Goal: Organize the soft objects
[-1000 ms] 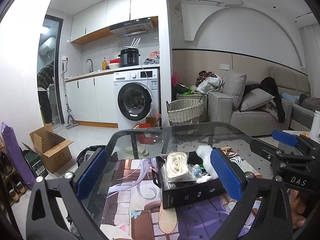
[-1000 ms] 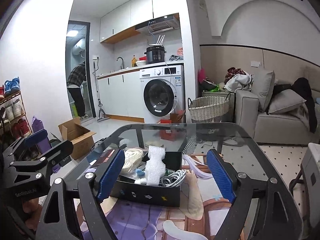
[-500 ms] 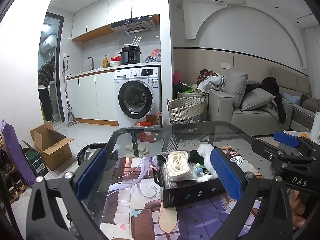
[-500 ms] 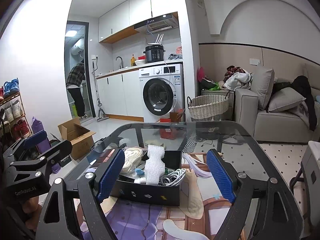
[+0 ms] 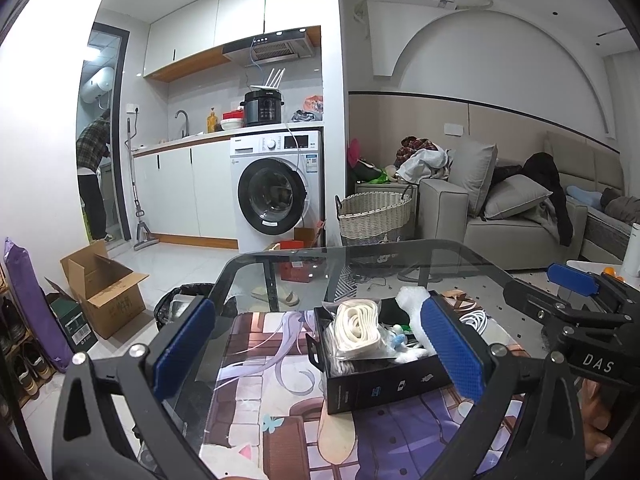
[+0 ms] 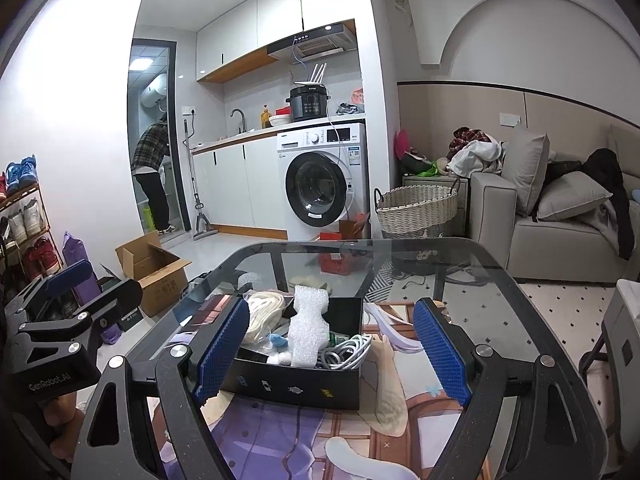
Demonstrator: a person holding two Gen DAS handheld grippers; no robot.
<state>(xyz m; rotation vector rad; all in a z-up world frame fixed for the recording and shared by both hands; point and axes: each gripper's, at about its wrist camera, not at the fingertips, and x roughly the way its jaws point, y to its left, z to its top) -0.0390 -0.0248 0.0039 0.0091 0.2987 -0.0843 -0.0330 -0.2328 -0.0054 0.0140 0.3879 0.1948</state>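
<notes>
On the glass table (image 5: 400, 256), in the left wrist view, a black cardboard box (image 5: 384, 384) sat on a purple illustrated mat (image 5: 272, 364). The box held a coil of white cord in a clear bag (image 5: 358, 328), a piece of white foam (image 5: 412, 300), a small blue-and-white item (image 5: 398, 330) and a bundle of white cable (image 5: 474, 318) at its far right side. The left gripper (image 5: 320, 354) hovered above the mat with its blue-padded fingers (image 5: 184, 346) spread wide apart and nothing between them; the right-hand pad overlapped the box's right end in the picture, though contact could not be judged. The right gripper (image 5: 572, 284) showed at the right edge, side on. Beyond the table stood a washing machine (image 5: 276, 192), a wicker basket (image 5: 376, 216), a grey sofa (image 5: 500, 216) and an open cardboard carton (image 5: 104, 288) on the floor.

In the right wrist view, the same black cardboard box (image 6: 296, 384) lay between and just beyond the right gripper (image 6: 328, 354), whose blue fingers (image 6: 440, 354) stood wide apart, gripping nothing. The white foam (image 6: 308, 324) stood upright in the middle of the box, the corded bundle (image 6: 262, 314) to its left, the blue-and-white item (image 6: 278, 340) low between them and the white cable (image 6: 344, 354) coiled at the right. The left gripper (image 6: 68, 276) appeared at the left edge, held in a hand (image 6: 60, 408). A person in a plaid shirt (image 6: 154, 176) stood in the doorway behind, beside a shoe rack (image 6: 24, 216).
</notes>
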